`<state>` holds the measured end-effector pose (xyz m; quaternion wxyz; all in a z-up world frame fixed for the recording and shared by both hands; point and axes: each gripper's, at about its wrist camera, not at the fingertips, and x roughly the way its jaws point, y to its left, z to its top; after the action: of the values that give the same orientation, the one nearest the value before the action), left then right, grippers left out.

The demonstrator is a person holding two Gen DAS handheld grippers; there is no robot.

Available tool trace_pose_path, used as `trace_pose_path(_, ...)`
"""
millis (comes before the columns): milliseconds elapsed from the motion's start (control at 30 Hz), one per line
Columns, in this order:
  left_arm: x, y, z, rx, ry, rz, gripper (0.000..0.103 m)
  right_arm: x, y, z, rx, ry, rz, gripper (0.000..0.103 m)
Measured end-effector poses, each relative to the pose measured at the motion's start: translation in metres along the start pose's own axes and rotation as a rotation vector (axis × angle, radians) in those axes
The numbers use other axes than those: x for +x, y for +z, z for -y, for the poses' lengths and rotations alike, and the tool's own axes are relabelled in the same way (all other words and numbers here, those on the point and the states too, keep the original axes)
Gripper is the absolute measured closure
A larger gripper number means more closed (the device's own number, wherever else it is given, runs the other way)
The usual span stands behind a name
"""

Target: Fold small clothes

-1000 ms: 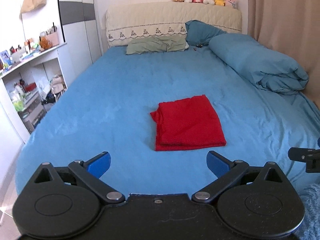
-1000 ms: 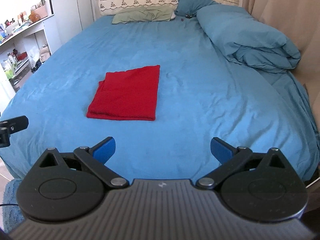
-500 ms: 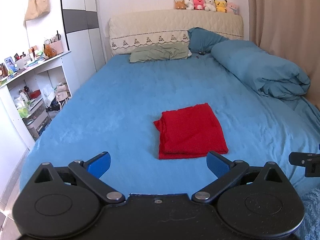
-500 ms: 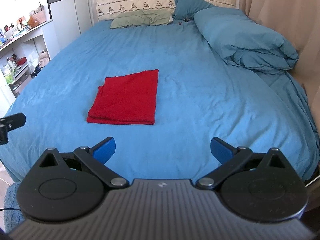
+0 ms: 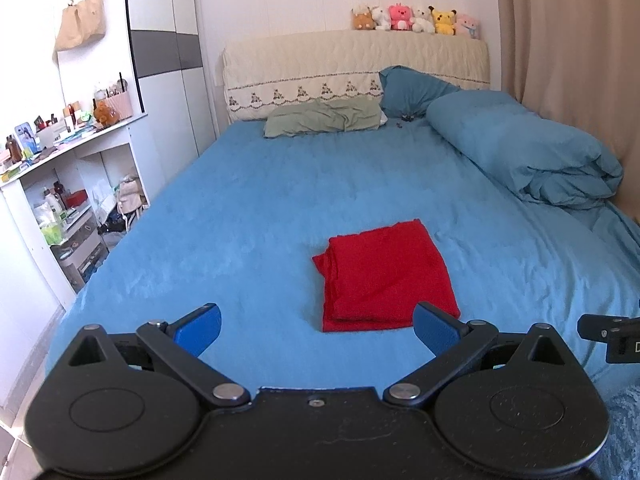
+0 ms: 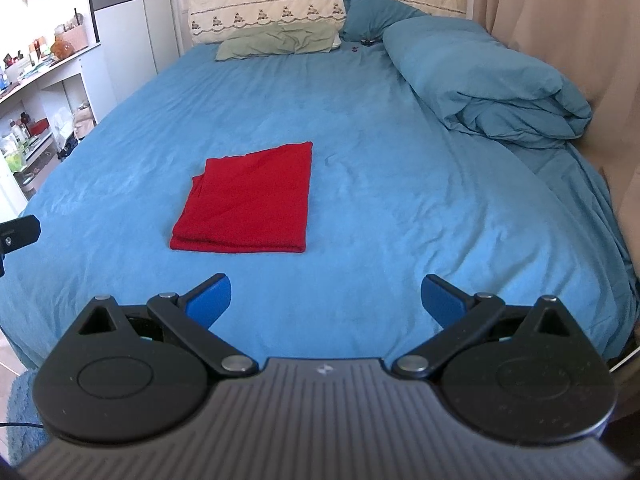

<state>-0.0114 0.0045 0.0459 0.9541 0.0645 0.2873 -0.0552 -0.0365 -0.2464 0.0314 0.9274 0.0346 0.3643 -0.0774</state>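
Note:
A red cloth (image 5: 384, 276) lies folded into a flat rectangle on the blue bed sheet (image 5: 260, 220); it also shows in the right wrist view (image 6: 250, 200), left of centre. My left gripper (image 5: 318, 330) is open and empty, held back near the foot of the bed, the cloth just beyond its right finger. My right gripper (image 6: 326, 300) is open and empty, to the right of the cloth and nearer than it. Neither gripper touches the cloth.
A rolled blue duvet (image 5: 528, 152) lies along the right side. A green pillow (image 5: 324, 120) and a blue pillow (image 5: 408, 86) sit at the headboard. White shelves (image 5: 60, 184) with clutter stand left of the bed. A curtain (image 6: 580, 40) hangs on the right.
Both grippers have pulled back and tilted up from the cloth, so more of the room shows. The cloth has not moved. Both stay open.

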Motion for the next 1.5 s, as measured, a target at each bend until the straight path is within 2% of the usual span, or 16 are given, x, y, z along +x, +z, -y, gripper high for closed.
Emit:
trace_pose_path(1267, 0.001, 0.005, 0.007, -0.005, -0.023, 0.005, 0.000, -0.002, 0.001, -0.008, 0.018, -0.006, 0.005, 0.000)
trace_pose_path(1500, 0.003, 0.002, 0.012, 0.025, 0.021, 0.020, 0.000, -0.002, 0.000, -0.007, 0.022, -0.008, 0.005, 0.000)
